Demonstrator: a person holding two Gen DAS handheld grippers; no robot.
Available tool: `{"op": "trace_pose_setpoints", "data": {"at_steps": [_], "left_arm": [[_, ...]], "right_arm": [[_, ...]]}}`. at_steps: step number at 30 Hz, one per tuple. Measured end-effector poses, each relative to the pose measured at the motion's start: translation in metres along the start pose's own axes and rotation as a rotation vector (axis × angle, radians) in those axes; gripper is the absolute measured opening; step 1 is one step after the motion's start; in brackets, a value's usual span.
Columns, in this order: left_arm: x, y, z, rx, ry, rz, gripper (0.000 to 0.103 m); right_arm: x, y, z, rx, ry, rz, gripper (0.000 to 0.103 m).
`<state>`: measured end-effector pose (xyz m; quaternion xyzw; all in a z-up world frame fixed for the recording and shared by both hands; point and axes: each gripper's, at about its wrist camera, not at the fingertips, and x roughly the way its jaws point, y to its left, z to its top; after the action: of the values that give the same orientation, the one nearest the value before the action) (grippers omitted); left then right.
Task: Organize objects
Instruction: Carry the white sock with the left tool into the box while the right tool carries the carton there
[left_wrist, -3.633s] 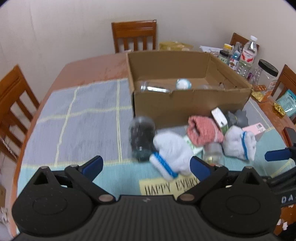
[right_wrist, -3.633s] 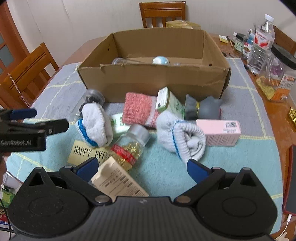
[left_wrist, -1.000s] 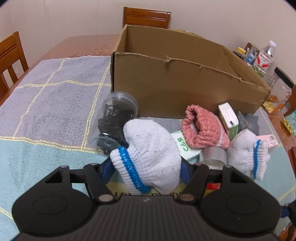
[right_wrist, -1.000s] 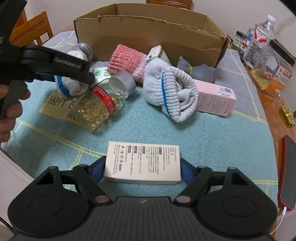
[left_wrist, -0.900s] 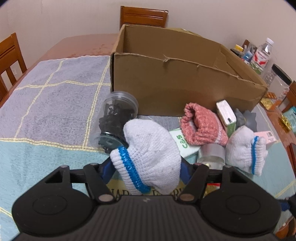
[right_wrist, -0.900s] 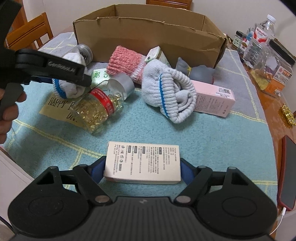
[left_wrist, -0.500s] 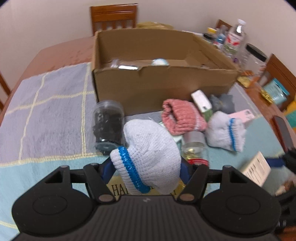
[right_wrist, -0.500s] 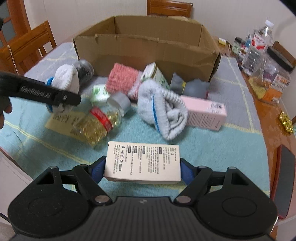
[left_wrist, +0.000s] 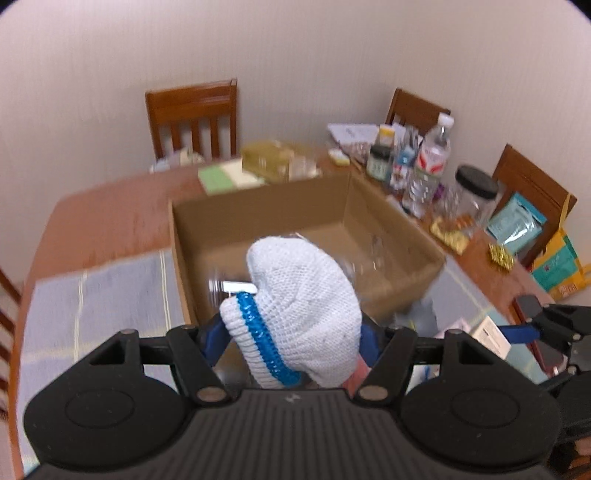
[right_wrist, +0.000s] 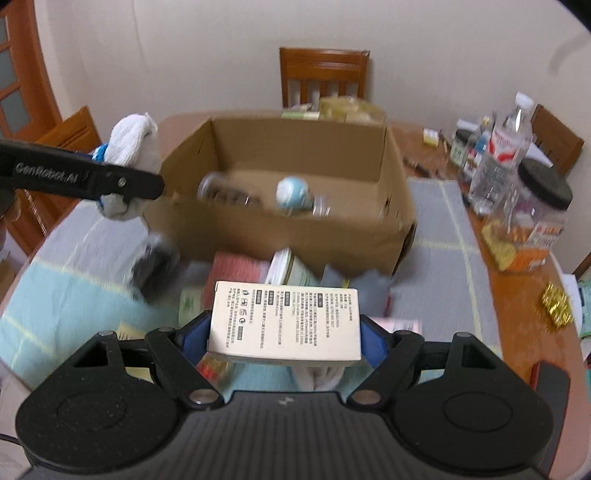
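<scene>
The left gripper (left_wrist: 291, 341) clamps a soft, light, squashable sock (left_wrist: 299, 306) across its middle, while the right gripper (right_wrist: 284, 338) clamps a stiff, light, crushable carton (right_wrist: 284, 321) by its ends.

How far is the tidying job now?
Done: a small ball and a jar lie in the box. In hand: left claw holds a sock, right claw a carton. Left: pink cloth and other items outside.

Only "GenRobot.AI" reads clearly, on the left tongs (right_wrist: 122, 184); the white carton's (right_wrist: 284, 325) print is illegible.
</scene>
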<state>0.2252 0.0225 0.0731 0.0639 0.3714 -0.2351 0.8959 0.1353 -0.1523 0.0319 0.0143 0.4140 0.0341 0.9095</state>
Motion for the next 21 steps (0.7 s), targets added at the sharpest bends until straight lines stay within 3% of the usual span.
{"op": "trace_pose_setpoints", "data": {"at_steps": [6, 8, 9, 21], "left_arm": [[0.021, 0.009, 0.03, 0.005, -0.023, 0.041, 0.07], [0.028, 0.014, 0.031, -0.014, -0.015, 0.058, 0.096], [0.03, 0.016, 0.03, -0.029, -0.012, 0.073, 0.1], [0.025, 0.03, 0.007, -0.131, 0.027, 0.167, 0.1]], "right_arm": [[0.006, -0.003, 0.044, -0.016, -0.046, -0.001, 0.084], [0.012, -0.004, 0.06, -0.032, -0.054, 0.009, 0.084], [0.016, -0.006, 0.066, -0.042, -0.056, 0.012, 0.084], [0.071, -0.025, 0.135, -0.134, -0.051, 0.08, 0.084]]}}
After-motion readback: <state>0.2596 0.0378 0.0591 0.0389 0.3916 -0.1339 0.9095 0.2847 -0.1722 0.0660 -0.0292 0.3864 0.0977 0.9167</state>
